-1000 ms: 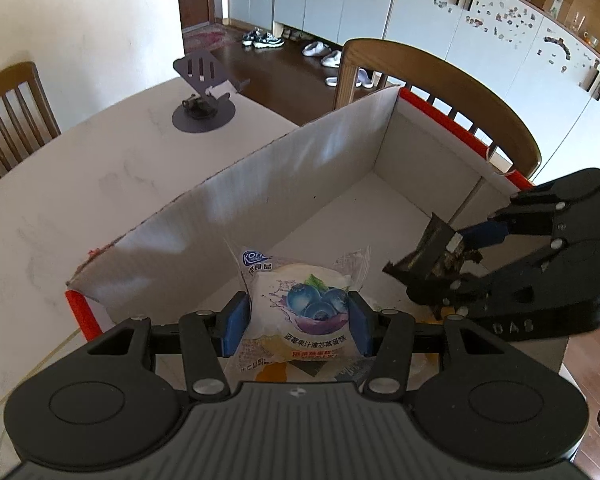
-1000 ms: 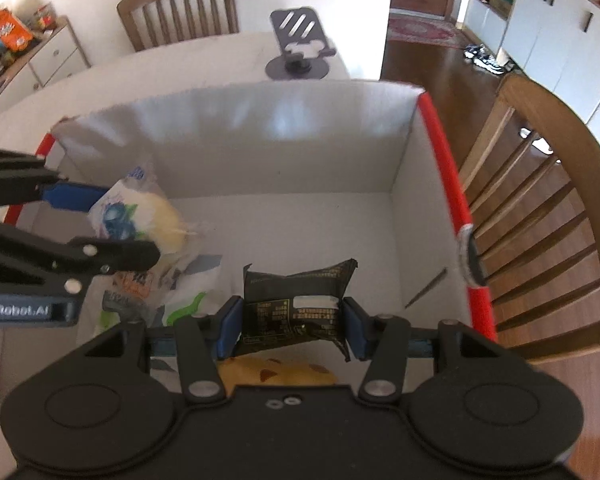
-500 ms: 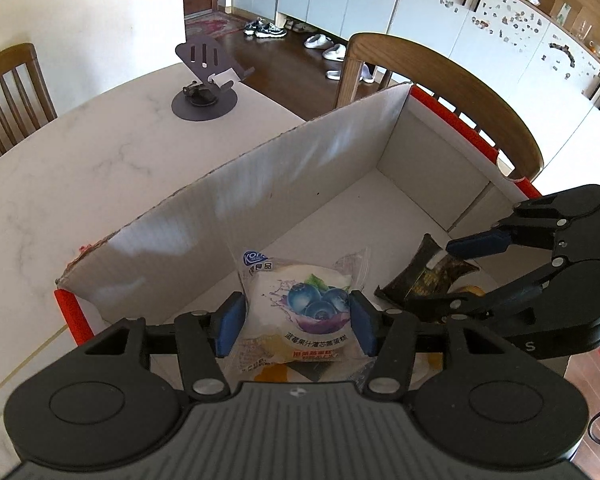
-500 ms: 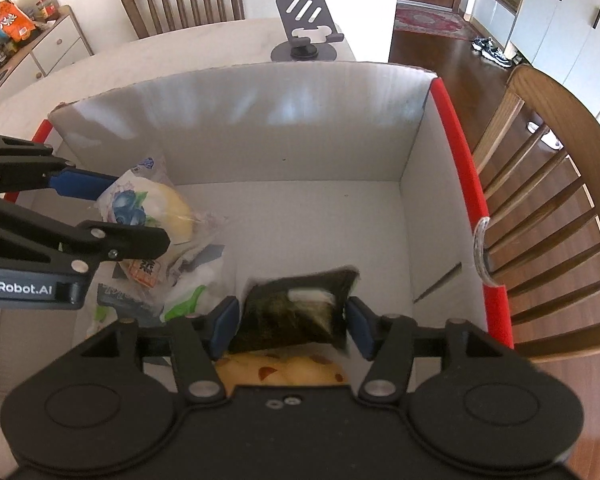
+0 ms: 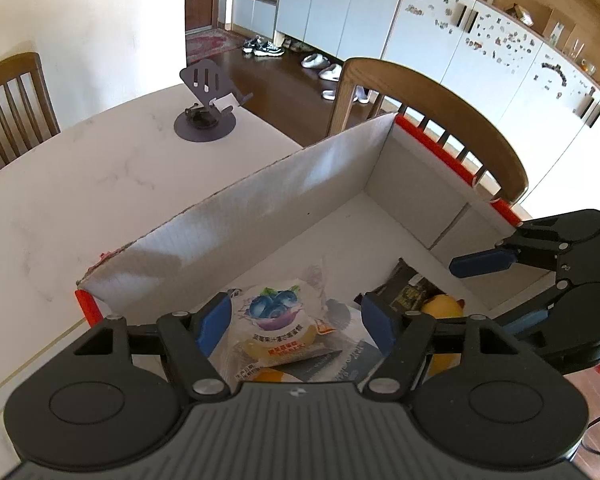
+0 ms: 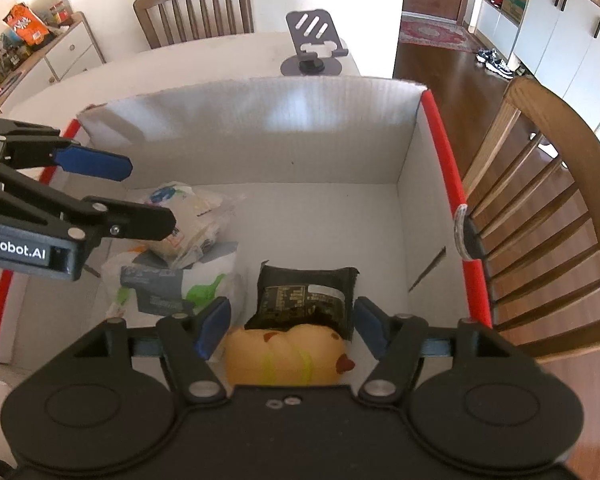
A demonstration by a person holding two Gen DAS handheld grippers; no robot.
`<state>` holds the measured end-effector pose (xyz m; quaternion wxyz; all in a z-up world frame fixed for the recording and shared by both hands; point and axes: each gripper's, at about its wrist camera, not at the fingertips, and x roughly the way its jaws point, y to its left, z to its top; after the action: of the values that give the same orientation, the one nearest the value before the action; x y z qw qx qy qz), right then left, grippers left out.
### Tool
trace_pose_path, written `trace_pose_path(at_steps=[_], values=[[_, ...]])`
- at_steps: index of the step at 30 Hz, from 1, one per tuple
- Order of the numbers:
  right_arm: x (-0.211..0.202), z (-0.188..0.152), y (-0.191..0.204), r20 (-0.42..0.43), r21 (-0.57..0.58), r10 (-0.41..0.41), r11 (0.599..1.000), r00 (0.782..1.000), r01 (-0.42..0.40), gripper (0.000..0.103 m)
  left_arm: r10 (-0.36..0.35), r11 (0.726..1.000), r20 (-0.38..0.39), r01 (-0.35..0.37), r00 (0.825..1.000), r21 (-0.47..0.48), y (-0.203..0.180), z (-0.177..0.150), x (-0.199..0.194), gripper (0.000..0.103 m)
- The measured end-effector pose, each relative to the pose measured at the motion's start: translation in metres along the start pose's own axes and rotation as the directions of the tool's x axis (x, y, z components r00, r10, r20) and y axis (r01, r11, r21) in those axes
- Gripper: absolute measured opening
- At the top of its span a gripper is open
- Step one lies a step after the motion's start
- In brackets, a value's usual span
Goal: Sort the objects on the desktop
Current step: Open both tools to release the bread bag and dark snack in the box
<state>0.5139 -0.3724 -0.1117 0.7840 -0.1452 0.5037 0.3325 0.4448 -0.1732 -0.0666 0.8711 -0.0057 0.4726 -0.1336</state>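
Note:
A white box with red-edged rims (image 5: 431,136) (image 6: 439,136) stands on the table. My left gripper (image 5: 296,320) hangs over its near left part, jaws opening. The blueberry snack packet (image 5: 278,320) (image 6: 184,212) lies loose below them on a pile of other packets (image 6: 172,288), free of the pads. My right gripper (image 6: 292,322) hovers over the box's near right part, jaws opening too. The black packet (image 6: 303,292) (image 5: 409,290) lies on the box floor beneath them, untouched, resting against a yellow plush toy (image 6: 288,356) (image 5: 441,308).
A dark phone stand (image 5: 206,120) (image 6: 313,52) sits on the white marble table (image 5: 60,184) beyond the box. Wooden chairs (image 5: 439,108) (image 6: 547,216) stand close to the box's right side and at the table's far end (image 6: 196,4). The box's far half is bare floor.
Both grippers have opened. The blueberry packet dropped from the left jaws onto the pile, and the black packet dropped from the right jaws onto the box floor. Both views drew back slightly.

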Motion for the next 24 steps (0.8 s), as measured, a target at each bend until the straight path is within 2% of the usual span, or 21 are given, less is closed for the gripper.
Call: trace_pose_path(at_steps=[10, 24], values=[[-0.029, -0.006, 0.004, 0.058, 0.030, 0.015, 0.999, 0.998, -0.017, 0.068, -0.015, 1.000, 0.047, 0.015, 0.999, 0.005, -0.011, -0.005, -0.030, 0.071], [-0.071, -0.021, 0.030, 0.147, 0.005, 0.019, 1.000, 0.989, -0.019, 0.070, -0.039, 0.999, 0.120, 0.038, 0.992, 0.012, -0.013, -0.028, -0.082, 0.071]])
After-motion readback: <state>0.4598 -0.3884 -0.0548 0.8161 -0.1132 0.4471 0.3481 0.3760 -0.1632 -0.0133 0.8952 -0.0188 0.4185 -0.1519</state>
